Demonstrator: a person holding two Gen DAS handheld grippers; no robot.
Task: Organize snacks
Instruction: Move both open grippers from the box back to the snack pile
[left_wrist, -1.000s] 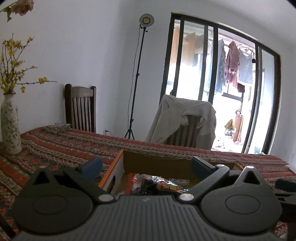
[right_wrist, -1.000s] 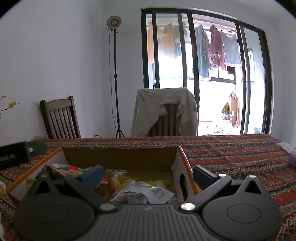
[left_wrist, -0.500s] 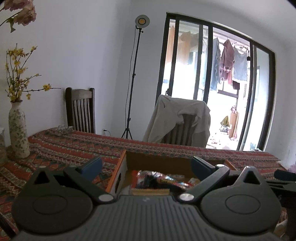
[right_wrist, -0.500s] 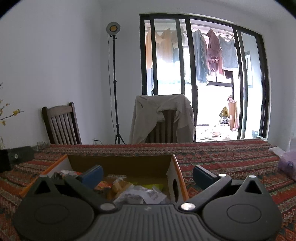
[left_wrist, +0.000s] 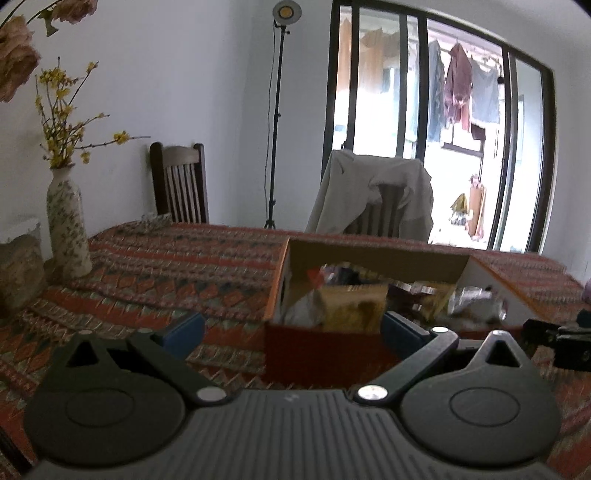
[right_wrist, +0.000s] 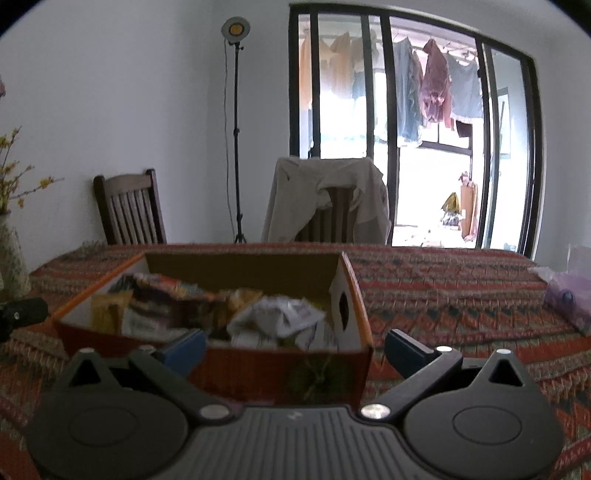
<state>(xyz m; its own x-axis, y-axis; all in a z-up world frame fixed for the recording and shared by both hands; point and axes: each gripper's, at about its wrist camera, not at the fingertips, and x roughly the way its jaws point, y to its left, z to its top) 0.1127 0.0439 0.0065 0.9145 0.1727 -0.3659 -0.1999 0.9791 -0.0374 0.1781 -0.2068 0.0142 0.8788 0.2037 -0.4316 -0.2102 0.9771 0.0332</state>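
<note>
An open cardboard box with orange edges and a red front (left_wrist: 325, 354) (right_wrist: 258, 363) stands on the patterned tablecloth, full of snack packets (right_wrist: 280, 319). A yellow packet (left_wrist: 352, 308) stands near its front wall in the left wrist view. My left gripper (left_wrist: 293, 330) is open just in front of the box's near left corner, with nothing between its fingers. My right gripper (right_wrist: 295, 345) is open in front of the box's near wall, its fingers spread about the right end, holding nothing. The right gripper's body shows at the right edge of the left wrist view (left_wrist: 561, 339).
A patterned vase with yellow flowers (left_wrist: 68, 225) stands at the table's left. Two wooden chairs, one draped with a beige jacket (right_wrist: 325, 199), and a lamp stand (right_wrist: 235, 129) are behind the table. A pale purple bag (right_wrist: 567, 295) lies at the right.
Both grippers have drawn back and risen from the box. Its red front wall and the packets inside now show in both views. Both stay open.
</note>
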